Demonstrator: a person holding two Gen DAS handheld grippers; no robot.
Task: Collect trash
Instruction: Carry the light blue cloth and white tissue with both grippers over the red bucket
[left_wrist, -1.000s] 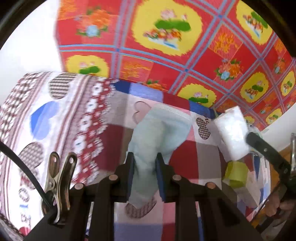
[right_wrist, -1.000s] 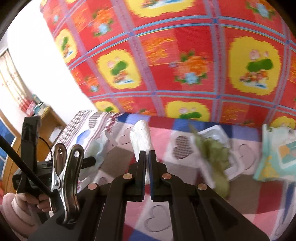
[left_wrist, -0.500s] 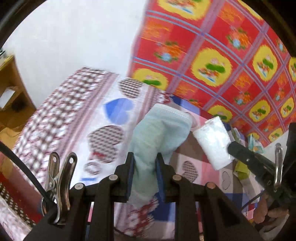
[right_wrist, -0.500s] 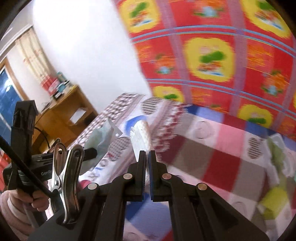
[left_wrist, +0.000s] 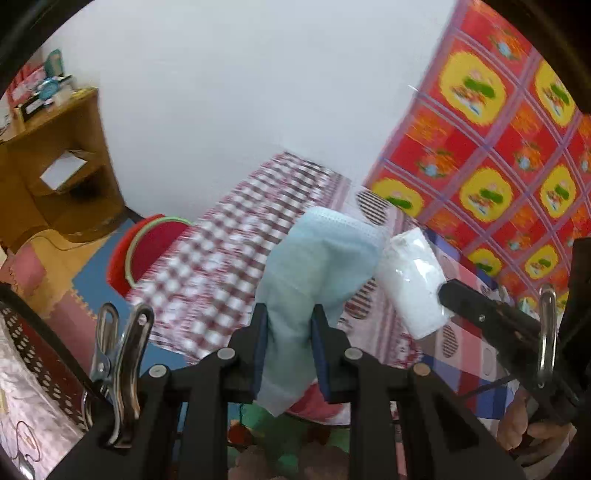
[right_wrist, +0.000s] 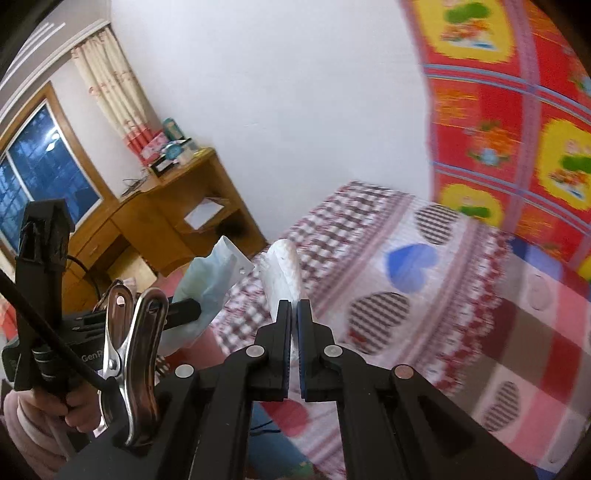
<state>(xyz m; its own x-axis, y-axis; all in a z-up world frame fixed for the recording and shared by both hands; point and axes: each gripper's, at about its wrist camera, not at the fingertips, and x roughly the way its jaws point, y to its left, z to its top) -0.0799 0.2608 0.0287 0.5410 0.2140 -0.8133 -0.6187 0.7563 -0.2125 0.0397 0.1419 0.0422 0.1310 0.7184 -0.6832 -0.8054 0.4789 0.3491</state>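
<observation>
left gripper (left_wrist: 287, 347): jaws narrowly parted, pinching a pale blue face mask (left_wrist: 317, 269), centre frame.
right gripper (right_wrist: 294, 339): jaws nearly together, clamping a white plastic-wrapped packet (right_wrist: 282, 275), centre frame.

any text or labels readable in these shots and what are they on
"GenR", cut off at the clip: white letters on the black body of the left gripper, right wrist view.
Boxes and packets on the wooden desk: print too small and blurred to read.
Nothing else legible.
</observation>
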